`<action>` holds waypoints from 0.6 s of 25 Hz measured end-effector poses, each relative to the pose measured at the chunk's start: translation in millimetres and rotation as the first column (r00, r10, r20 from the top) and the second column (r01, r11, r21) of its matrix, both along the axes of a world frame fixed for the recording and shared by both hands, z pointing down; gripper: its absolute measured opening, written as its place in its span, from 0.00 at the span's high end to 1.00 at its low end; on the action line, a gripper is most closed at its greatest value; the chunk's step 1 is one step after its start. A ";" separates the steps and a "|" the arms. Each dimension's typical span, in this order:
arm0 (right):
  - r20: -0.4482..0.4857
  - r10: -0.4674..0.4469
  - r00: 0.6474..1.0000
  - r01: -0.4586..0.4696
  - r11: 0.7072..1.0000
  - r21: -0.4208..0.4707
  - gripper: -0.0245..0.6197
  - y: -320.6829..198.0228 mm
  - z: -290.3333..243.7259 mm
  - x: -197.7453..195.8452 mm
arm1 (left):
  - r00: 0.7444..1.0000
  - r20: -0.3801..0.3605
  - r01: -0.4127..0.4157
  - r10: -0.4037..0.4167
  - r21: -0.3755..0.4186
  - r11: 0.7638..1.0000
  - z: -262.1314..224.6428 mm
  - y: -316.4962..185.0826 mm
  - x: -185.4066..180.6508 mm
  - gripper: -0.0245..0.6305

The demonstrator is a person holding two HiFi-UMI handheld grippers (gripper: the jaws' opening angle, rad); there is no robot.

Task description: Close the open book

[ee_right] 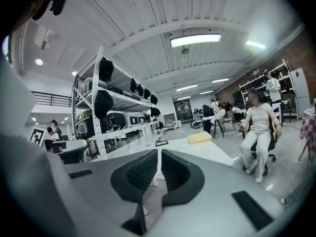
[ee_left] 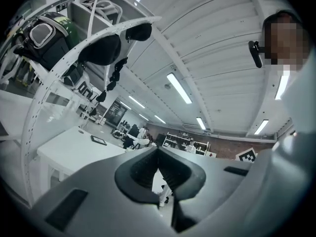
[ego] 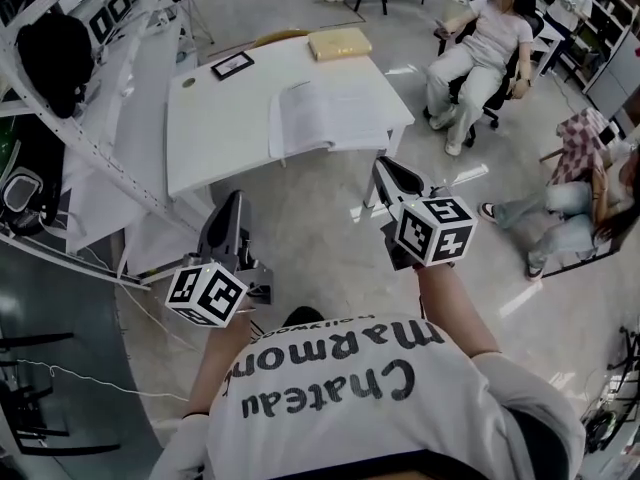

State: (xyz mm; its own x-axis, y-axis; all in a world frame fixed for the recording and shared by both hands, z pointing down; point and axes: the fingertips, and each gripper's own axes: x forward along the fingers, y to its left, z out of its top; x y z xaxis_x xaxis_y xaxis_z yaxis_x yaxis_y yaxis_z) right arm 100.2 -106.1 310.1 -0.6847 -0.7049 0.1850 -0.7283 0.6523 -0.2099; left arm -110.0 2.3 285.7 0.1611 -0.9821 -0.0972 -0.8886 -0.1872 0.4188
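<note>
An open book [ego: 325, 116] lies with its white pages up on the right half of a white table [ego: 215, 133] ahead of me. My left gripper [ego: 231, 203] is held above the floor short of the table's near edge, with its jaws together and nothing in them. To the right, my right gripper [ego: 386, 167] hangs just off the table's near right corner, also shut and empty. In the left gripper view the left gripper [ee_left: 158, 150] points level past the table [ee_left: 74, 152]. The right gripper [ee_right: 159, 152] faces the table [ee_right: 207, 152] in the right gripper view; the book cannot be made out there.
A black framed tablet [ego: 231, 65] and a yellow pad [ego: 340, 43] lie at the table's far side. A white shelf rack [ego: 90, 138] with bags runs along the left. One person sits on a chair [ego: 480, 48] at the right, and another sits further right [ego: 570, 213].
</note>
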 end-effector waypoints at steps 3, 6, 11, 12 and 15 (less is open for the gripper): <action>-0.010 -0.002 1.000 0.002 0.999 -0.047 0.90 -7.2 22.1 -2.2 | 1.000 0.002 -0.012 0.012 -0.030 0.999 13.2 -7.6 4.6 0.93; -0.010 -0.007 1.000 0.006 0.994 -0.107 0.90 -12.1 45.3 -6.1 | 1.000 -0.005 -0.011 0.011 -0.061 0.998 27.2 -12.7 2.7 0.93; -0.023 -0.011 1.000 0.007 0.986 -0.169 0.90 -23.9 72.0 -16.0 | 1.000 -0.017 -0.002 0.001 -0.092 0.996 41.9 -24.5 -7.5 0.93; -0.026 -0.011 1.000 0.006 0.984 -0.176 0.90 -27.3 75.6 -18.1 | 1.000 -0.018 -0.003 0.001 -0.097 0.995 44.0 -27.7 -9.2 0.93; -0.028 -0.008 1.000 0.002 0.980 -0.200 0.90 -38.6 85.6 -24.5 | 1.000 -0.020 -0.004 0.002 -0.107 0.994 49.8 -38.3 -16.2 0.93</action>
State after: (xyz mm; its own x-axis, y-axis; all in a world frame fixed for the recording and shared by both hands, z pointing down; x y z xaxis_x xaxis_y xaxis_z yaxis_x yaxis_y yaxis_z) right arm 75.7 -144.6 395.7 -0.6803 -0.6487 0.3411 -0.7329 0.6029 -0.3151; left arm -126.1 -36.0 335.5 0.1632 -0.9866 0.0054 -0.8792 -0.1429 0.4545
